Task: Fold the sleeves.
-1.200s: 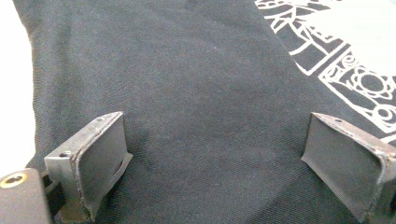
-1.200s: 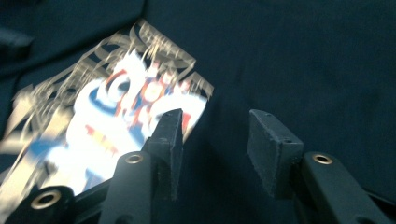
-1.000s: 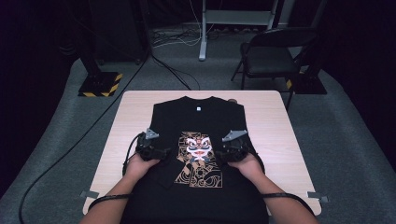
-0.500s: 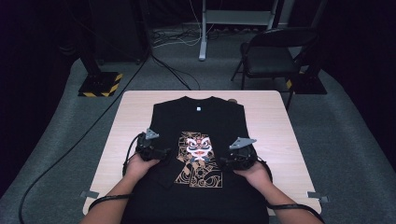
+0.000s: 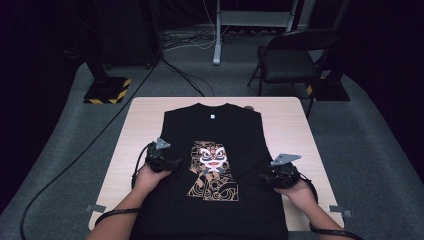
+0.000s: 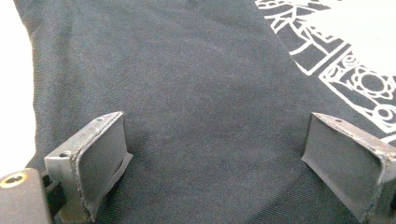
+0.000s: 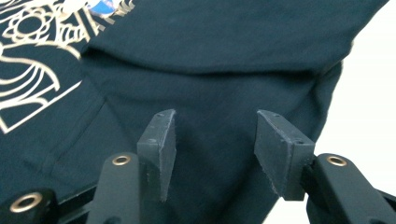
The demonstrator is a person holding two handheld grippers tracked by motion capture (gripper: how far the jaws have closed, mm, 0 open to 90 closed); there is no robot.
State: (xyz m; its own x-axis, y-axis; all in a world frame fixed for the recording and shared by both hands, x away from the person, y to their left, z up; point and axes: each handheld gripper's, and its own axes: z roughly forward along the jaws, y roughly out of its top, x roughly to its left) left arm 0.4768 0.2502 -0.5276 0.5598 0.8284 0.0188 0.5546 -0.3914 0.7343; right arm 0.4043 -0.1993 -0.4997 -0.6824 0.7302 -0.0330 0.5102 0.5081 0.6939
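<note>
A black T-shirt (image 5: 220, 135) with a white and gold lion print (image 5: 212, 167) lies flat on the pale wooden table (image 5: 145, 120), collar at the far end. My left gripper (image 5: 176, 164) rests on the shirt just left of the print, jaws pointing right. In the left gripper view the left gripper (image 6: 215, 126) stands wide open over plain black cloth (image 6: 187, 70). My right gripper (image 5: 263, 176) sits at the shirt's right side, pointing left. In the right gripper view the right gripper (image 7: 215, 116) is open above a raised fold of cloth (image 7: 224, 46), gripping nothing.
Bare tabletop runs along both sides of the shirt. Behind the table stand a black folding chair (image 5: 290, 60), a stand base with yellow-black stripes (image 5: 107, 90) and a metal post (image 5: 217, 30). A cable (image 5: 75, 160) trails over the grey floor at the left.
My right gripper has slid rightward and toward the near edge, from beside the print to the shirt's right side. The left gripper has stayed put.
</note>
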